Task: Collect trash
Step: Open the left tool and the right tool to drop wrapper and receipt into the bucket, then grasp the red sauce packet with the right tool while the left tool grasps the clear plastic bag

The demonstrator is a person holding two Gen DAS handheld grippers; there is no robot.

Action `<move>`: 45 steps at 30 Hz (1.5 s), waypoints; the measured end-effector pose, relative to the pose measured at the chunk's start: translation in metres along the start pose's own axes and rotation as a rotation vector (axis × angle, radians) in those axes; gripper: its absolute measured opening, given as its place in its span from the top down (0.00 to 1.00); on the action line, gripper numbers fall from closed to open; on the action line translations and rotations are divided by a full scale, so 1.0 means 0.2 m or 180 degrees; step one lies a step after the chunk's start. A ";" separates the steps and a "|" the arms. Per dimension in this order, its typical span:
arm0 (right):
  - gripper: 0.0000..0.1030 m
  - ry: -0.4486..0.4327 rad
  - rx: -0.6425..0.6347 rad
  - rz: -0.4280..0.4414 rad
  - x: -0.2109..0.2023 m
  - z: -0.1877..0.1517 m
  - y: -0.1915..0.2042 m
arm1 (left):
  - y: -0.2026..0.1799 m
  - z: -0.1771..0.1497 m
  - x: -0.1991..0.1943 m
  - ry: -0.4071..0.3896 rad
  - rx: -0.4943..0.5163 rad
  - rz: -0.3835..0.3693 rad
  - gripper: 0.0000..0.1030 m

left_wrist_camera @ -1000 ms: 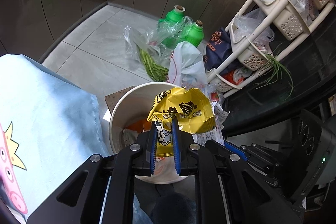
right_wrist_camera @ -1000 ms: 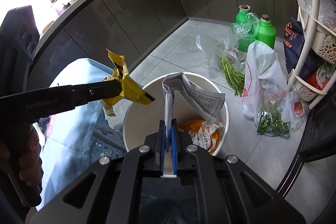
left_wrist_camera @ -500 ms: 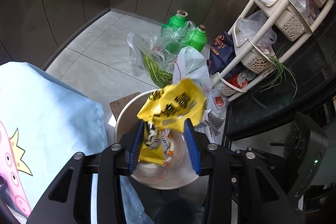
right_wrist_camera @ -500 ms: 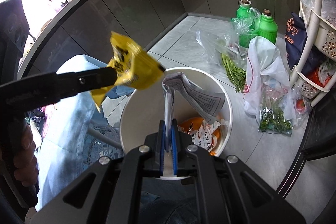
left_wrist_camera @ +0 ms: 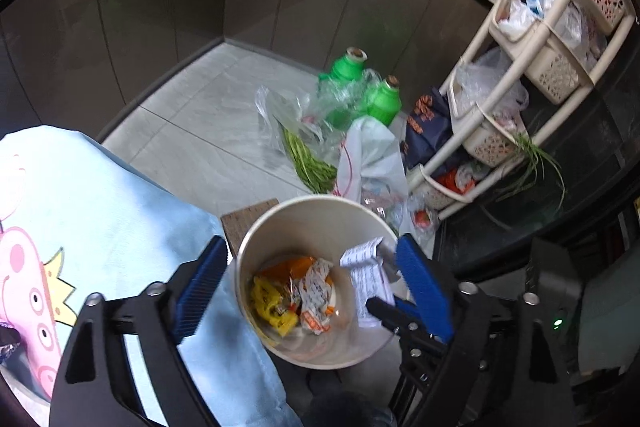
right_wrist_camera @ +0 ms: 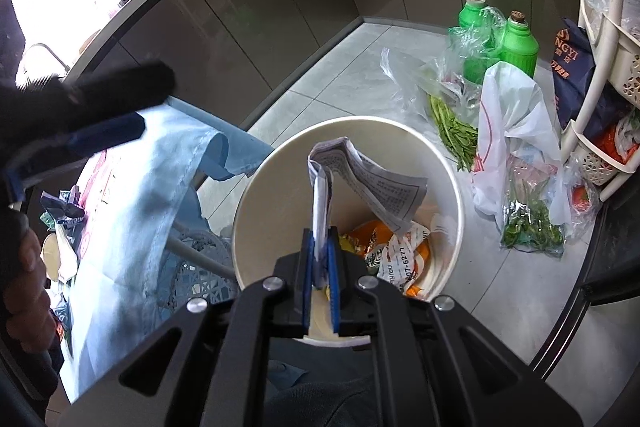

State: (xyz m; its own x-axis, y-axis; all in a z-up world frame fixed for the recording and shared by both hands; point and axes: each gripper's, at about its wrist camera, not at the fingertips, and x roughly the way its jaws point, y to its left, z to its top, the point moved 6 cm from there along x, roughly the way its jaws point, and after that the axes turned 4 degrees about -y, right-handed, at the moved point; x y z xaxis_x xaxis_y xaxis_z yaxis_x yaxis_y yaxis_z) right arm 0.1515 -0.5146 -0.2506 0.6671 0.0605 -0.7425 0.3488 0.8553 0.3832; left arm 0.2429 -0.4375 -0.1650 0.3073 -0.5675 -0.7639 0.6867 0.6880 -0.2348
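Note:
A white round bin point(left_wrist_camera: 280, 223) stands on the floor beside a table with a light blue cloth point(left_wrist_camera: 100, 211). My left gripper point(left_wrist_camera: 308, 279) is open wide and empty above the bin. A yellow wrapper point(left_wrist_camera: 272, 307) lies inside among orange and white wrappers. My right gripper point(right_wrist_camera: 320, 255) is shut on a folded printed paper point(right_wrist_camera: 360, 179) and holds it over the bin point(right_wrist_camera: 272, 183). The paper also shows in the left wrist view point(left_wrist_camera: 368, 279). The left gripper's blue pad point(right_wrist_camera: 108, 133) shows at the left of the right wrist view.
Two green bottles point(left_wrist_camera: 360, 91), plastic bags with green vegetables point(left_wrist_camera: 308, 163) and a white bag point(left_wrist_camera: 372, 159) lie on the tiled floor behind the bin. A cream basket rack point(left_wrist_camera: 520, 75) stands at the right. Dark cabinets line the back. Small litter point(right_wrist_camera: 60, 215) lies on the table.
My left gripper opened and the yellow wrapper fell into the bin. The left gripper has drawn back to the left. My right gripper keeps hold of the paper.

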 end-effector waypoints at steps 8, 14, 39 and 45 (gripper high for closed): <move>0.25 -0.0192 -0.0201 -0.0021 -0.03 0.01 0.05 | 0.03 0.03 -0.06 -0.0119 -0.0042 0.0162 0.08; 0.03 -0.0270 -0.0302 -0.0055 -0.10 0.04 0.08 | 0.03 0.02 -0.11 -0.0139 -0.0070 0.0170 0.08; 0.03 -0.0524 -0.0798 0.0289 -0.72 -0.05 0.72 | 0.32 -0.34 -1.15 -0.0549 -0.0595 0.0479 0.08; 0.03 -0.0450 -0.1170 0.0572 -0.70 -0.18 1.01 | 0.65 -0.67 -1.40 -0.0549 -0.0966 0.0901 0.08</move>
State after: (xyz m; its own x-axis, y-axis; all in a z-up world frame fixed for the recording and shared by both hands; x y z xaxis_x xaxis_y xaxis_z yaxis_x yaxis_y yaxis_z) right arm 0.1040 -0.3325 -0.0891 0.7884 0.1760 -0.5895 -0.0218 0.9656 0.2592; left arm 0.1579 -0.1292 -0.0622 0.5783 -0.3873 -0.7181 0.3435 0.9139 -0.2163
